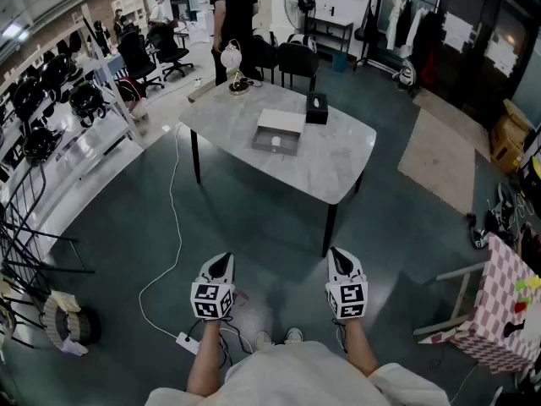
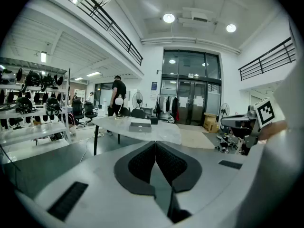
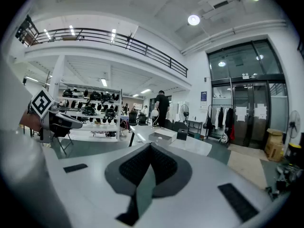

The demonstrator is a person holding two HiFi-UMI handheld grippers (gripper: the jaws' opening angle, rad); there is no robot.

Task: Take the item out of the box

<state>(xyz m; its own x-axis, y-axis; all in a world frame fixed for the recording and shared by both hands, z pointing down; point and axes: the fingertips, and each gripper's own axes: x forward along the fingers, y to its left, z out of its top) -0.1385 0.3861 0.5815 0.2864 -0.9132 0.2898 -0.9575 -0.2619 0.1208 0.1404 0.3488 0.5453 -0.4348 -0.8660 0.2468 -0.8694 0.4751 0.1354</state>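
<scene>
Standing well back from the counter [image 1: 342,155], the person holds both tools low, short of the counter's near edge and well apart from everything on it. The left gripper [image 1: 221,263] has its jaws pressed together with nothing between them; its own view shows the dark ribbed pads [image 2: 141,163] meeting along one line. The right gripper [image 1: 338,257] is the same, jaws together and empty.

The box [image 1: 279,132] sits open near the middle of the counter, grey and shallow. The item [image 1: 275,140], small and white, lies inside it; what it is cannot be told from here. A black tissue box [image 1: 317,108] stands just beside the box, toward the counter's far edge. A lamp [image 1: 232,62] with a round white shade stands at the counter's far left corner. A person in black [image 1: 232,7] stands just beyond that corner, with dark chairs [image 1: 297,62] along the far side. A white cable [image 1: 175,218] trails across the floor left of the counter.
</scene>
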